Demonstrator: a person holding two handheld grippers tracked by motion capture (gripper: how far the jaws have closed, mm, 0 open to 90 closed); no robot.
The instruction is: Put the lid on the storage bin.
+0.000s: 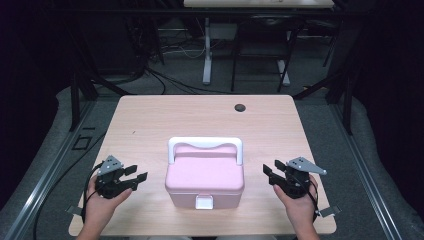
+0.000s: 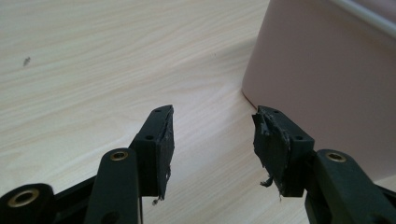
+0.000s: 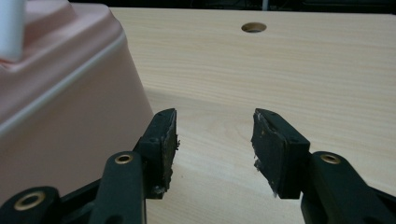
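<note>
A pink lidded box [image 1: 205, 177] with a white handle [image 1: 205, 145] and a white front latch [image 1: 204, 202] stands near the front middle of the wooden table [image 1: 205, 115]. My left gripper [image 1: 136, 178] hovers low to the left of the box, jaws open and empty. In the left gripper view the box wall [image 2: 327, 79] rises just right of my open left gripper [image 2: 214, 135]. My right gripper [image 1: 269, 172] sits to the right of the box, also open with nothing between its jaws. The right gripper view has the box [image 3: 60, 93] at the left of my right gripper [image 3: 215, 137].
A round cable hole [image 1: 240, 107] lies at the far right of the tabletop, also seen as a hole [image 3: 254, 27] ahead of the right gripper. Beyond the table stand dark frames, cables and a white desk leg [image 1: 207, 55].
</note>
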